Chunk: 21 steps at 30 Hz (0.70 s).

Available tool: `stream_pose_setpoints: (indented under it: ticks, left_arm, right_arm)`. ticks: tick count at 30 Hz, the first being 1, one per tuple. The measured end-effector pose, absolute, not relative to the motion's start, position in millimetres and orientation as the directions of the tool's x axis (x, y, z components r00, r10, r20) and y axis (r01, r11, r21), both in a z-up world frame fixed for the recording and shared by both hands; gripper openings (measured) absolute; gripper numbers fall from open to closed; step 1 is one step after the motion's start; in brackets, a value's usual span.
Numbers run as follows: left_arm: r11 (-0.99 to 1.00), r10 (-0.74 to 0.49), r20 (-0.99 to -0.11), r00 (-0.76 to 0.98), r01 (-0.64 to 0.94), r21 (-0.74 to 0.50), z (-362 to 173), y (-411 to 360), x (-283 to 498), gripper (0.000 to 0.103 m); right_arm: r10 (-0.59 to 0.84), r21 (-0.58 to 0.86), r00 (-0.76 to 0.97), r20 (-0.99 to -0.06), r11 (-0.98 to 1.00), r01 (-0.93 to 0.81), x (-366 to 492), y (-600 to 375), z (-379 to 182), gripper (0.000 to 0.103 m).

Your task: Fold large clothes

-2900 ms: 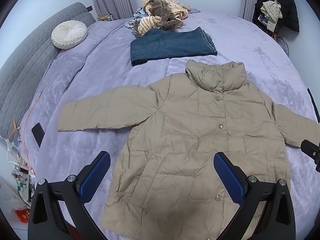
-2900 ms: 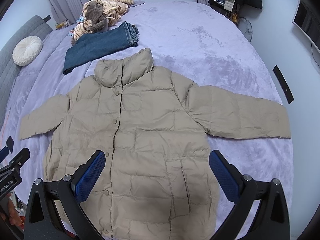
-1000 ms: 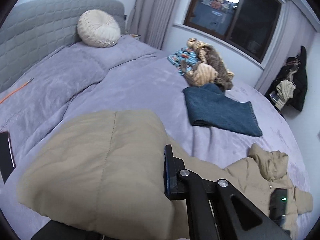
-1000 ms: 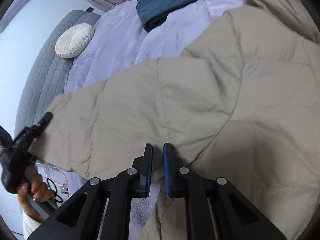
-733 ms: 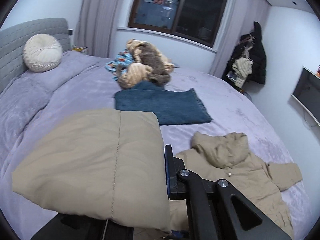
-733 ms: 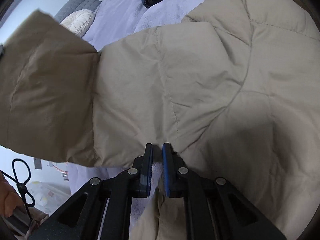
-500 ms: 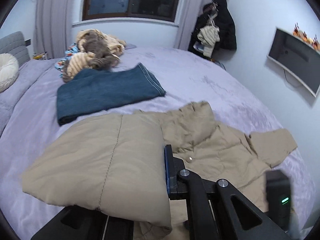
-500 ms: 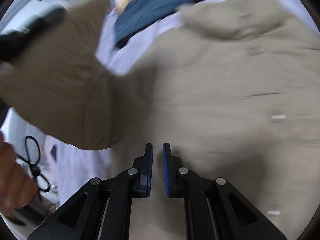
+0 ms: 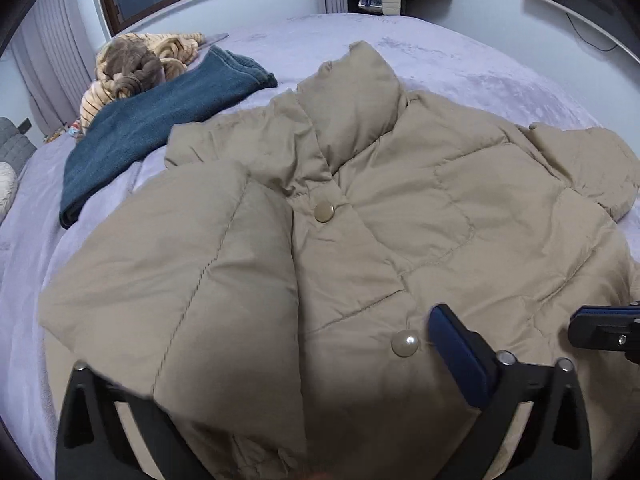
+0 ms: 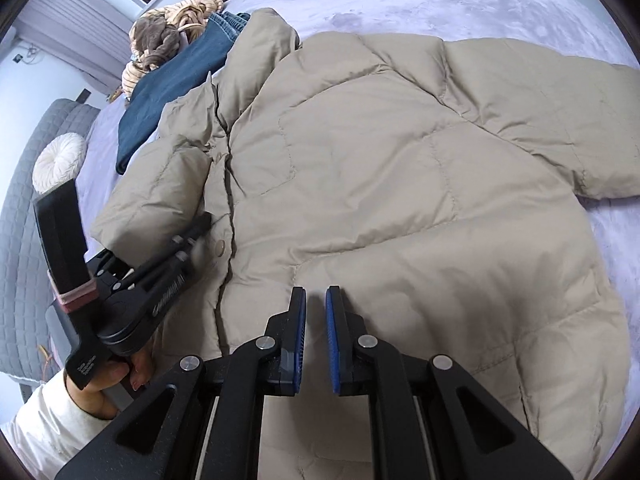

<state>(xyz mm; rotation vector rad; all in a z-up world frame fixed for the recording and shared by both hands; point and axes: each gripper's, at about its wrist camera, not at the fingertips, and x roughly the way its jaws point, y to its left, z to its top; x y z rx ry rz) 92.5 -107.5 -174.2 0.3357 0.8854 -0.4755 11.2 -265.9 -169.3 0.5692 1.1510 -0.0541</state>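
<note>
lavender bed [image 9: 460,60] fills both views, with a grey quilted headboard [image 10: 24,208] and a round cream cushion [image 10: 60,160] at far left in the right wrist view. folded blue jeans [image 9: 160,120] and a heap of striped and brown clothes [image 9: 140,64] lie beyond the beige puffer jacket [image 9: 440,216].

changes from the earlier frames: the jacket lay flat with both sleeves spread. its left sleeve [image 9: 180,280] is now folded across the chest, reaching the snap placket. the left claw [image 9: 272,384], clamped on that sleeve half a second ago, has just been opening; its jaws stand wide. the sleeve cuff drapes over the left finger, with no pad pressing it.

position: the left claw sits low over the jacket front. its right pad [image 9: 460,360] is just beside a pearl snap [image 9: 405,343].

the right claw [image 10: 316,320] is narrow, nearly closed, with nothing between the pads. it hovers above the jacket's lower front. the other sleeve [image 10: 560,120] lies extended at right.
</note>
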Motion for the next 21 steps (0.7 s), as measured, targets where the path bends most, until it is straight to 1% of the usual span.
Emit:
stream_pose_setpoints:
  ticks: [1,3,5,6,7,9,10,11,13,15,17,18,19,20,21]
  left_arm:
    - [0.843,-0.258,-0.793,0.552,0.530,0.095,-169.0,-106.1,91.4,0.102]
    - [0.837,-0.255,-0.805,0.536,0.539,0.094,-159.8,-97.7,88.0,0.102]
    - [0.844,-0.279,-0.798,0.534,0.533,0.062,-146.5,-78.3,84.1,0.102]
    - [0.852,-0.295,-0.791,0.536,0.522,0.035,-137.8,-62.8,84.2,0.102]
    - [0.865,-0.301,-0.784,0.543,0.502,0.015,-130.5,-47.8,85.0,0.102]
    - [0.901,-0.291,-0.768,0.570,0.433,-0.020,-118.3,-9.9,92.8,0.102]
    - [0.922,-0.273,-0.765,0.584,0.386,-0.035,-113.4,10.1,97.2,0.102]
    - [0.940,-0.252,-0.768,0.589,0.338,-0.048,-111.5,28.5,106.7,0.102]
    - [0.970,-0.200,-0.789,0.580,0.230,-0.077,-116.4,68.7,124.5,0.102]
    - [0.992,-0.110,-0.826,0.552,0.109,-0.059,-130.9,103.1,143.1,0.102]
    - [0.996,-0.092,-0.849,0.520,0.042,-0.083,-148.1,127.0,153.4,0.084]
    - [0.995,-0.095,-0.868,0.487,0.022,-0.097,-158.8,134.9,158.4,0.071]
    - [0.994,-0.106,-0.882,0.459,0.012,-0.113,-169.1,139.0,161.4,0.063]
    - [0.990,-0.129,-0.886,0.445,0.013,-0.138,-177.2,140.9,161.6,0.058]
    - [0.988,-0.146,-0.887,0.437,0.018,-0.153,-184.0,140.6,160.4,0.051]
  right_arm:
    - [0.243,0.395,0.422,-0.874,0.860,0.323,14.0,-262.0,-169.7,0.012]
    - [0.242,0.391,0.421,-0.874,0.866,0.313,20.7,-253.9,-167.7,0.012]
    - [0.239,0.381,0.423,-0.874,0.878,0.291,29.6,-244.4,-162.7,0.012]
    - [0.237,0.372,0.426,-0.873,0.889,0.269,33.3,-238.3,-158.2,0.018]
    - [0.233,0.361,0.429,-0.873,0.899,0.247,37.2,-232.3,-154.6,0.025]
    - [0.220,0.331,0.452,-0.865,0.925,0.185,44.2,-215.1,-143.1,0.076]
    - [0.217,0.320,0.472,-0.854,0.936,0.149,47.9,-205.1,-136.6,0.082]
    - [0.216,0.301,0.490,-0.845,0.948,0.103,51.9,-192.4,-130.0,0.083]
    - [0.195,0.216,0.501,-0.843,0.976,-0.017,61.8,-156.7,-119.1,0.083]
    - [0.149,0.092,0.503,-0.851,0.986,-0.138,75.2,-113.0,-116.2,0.083]
    - [0.083,-0.040,0.505,-0.859,0.973,-0.228,84.7,-74.4,-122.4,0.083]
    - [0.047,-0.106,0.510,-0.859,0.958,-0.267,89.5,-56.6,-127.5,0.083]
    - [0.017,-0.167,0.529,-0.849,0.940,-0.298,94.2,-41.7,-132.4,0.083]
    - [-0.011,-0.218,0.549,-0.836,0.925,-0.313,99.1,-31.4,-136.6,0.083]
    - [-0.051,-0.270,0.562,-0.826,0.910,-0.315,107.4,-23.9,-144.0,0.083]
